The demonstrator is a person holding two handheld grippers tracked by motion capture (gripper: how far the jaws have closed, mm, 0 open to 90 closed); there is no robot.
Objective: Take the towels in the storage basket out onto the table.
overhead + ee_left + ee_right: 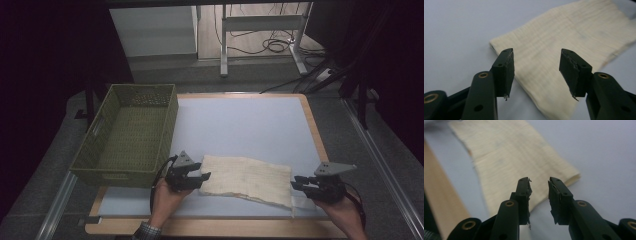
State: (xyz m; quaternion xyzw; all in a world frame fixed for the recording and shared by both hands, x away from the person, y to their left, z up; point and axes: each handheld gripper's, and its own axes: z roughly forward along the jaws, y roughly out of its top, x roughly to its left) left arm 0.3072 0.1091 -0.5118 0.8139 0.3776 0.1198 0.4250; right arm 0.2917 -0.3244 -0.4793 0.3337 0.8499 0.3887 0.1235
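A: Where is the cream-coloured folded ribbed cloth [246, 180]?

B: Lower centre of the high view, flat on the pale blue tabletop [240, 125], just right of the olive-green woven plastic basket [130, 137] at the left.

A: And the 2 tools?

B: The left tool [200, 178] sits at the cloth's left edge, lower centre-left. In its own view its jaws stand spread, apart from the cloth [564, 45] lying beyond them.

A: The right one?

B: The right tool [298, 182] is at the cloth's right end, lower right. Its jaws show a narrow gap, pinching nothing; the cloth [509, 162] fills the upper left there.
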